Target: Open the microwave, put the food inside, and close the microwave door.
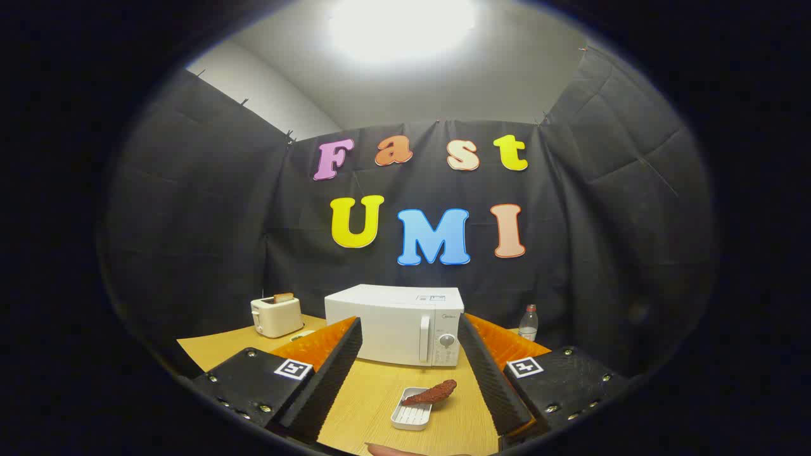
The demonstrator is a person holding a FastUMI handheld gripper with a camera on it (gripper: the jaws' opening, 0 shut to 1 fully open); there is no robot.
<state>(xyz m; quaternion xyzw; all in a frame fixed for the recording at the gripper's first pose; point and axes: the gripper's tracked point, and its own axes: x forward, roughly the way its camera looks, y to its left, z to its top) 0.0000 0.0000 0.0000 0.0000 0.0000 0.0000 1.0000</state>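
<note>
Nothing is done yet, I judge: the microwave [394, 324] stands with its door shut. My gripper [410, 345] is wide open and empty. The food [431, 393] lies on a small tray [412, 417] in front of the microwave, untouched.

A staged recording booth is shown, dressed as a kitchen corner: black cloth is hung as walls under a bright ceiling light, and a microwave [394, 324], a toaster [276, 316] and a bottle [528, 323] are set on a wooden desk [374, 396].
</note>
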